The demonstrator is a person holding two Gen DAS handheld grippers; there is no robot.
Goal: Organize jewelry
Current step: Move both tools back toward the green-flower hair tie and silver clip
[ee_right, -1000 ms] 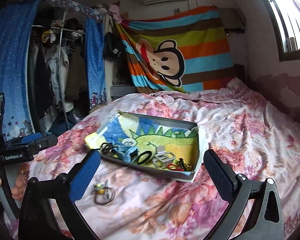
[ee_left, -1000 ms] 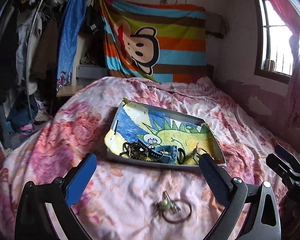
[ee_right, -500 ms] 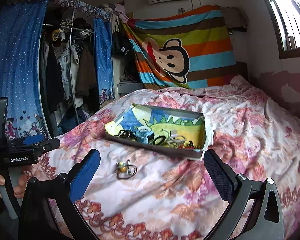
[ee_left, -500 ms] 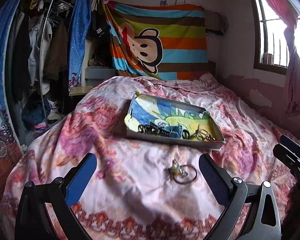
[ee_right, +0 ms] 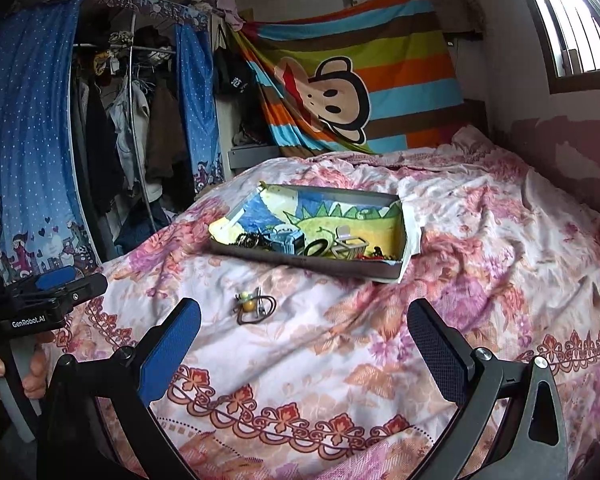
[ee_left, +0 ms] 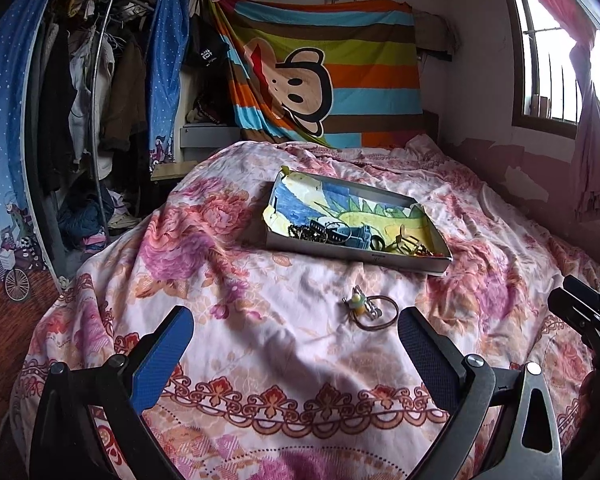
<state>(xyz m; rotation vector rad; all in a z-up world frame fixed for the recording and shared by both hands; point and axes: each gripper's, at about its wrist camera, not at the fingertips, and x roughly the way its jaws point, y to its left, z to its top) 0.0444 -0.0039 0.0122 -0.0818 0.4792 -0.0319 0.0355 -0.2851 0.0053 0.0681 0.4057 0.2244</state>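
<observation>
Each black claw (ee_left: pixel 291 344) (ee_right: pixel 304 338) carries blue textured pads (ee_left: pixel 161 360), silver screws and white "GenRobot.AI" lettering.

Open floral bedspread (ee_left: pixel 259 344) lies bare ahead of both wide-spread grippers, broken only by a small bangle and charm (ee_left: pixel 370 309) lying loose in front of the shallow tray (ee_left: pixel 352 254), whose low near wall and jewelry heap (ee_right: pixel 283 242) stand in the way farther back.

Daylight is pouring through the barred window (ee_left: pixel 556 76) at upper right, washing over the flowered bedspread (ee_left: pixel 259 320) filling the lower frame. A striped monkey blanket (ee_left: pixel 324 76) is hanging on the far wall, and clothes (ee_left: pixel 91 92) are crowding a rack at left.
</observation>
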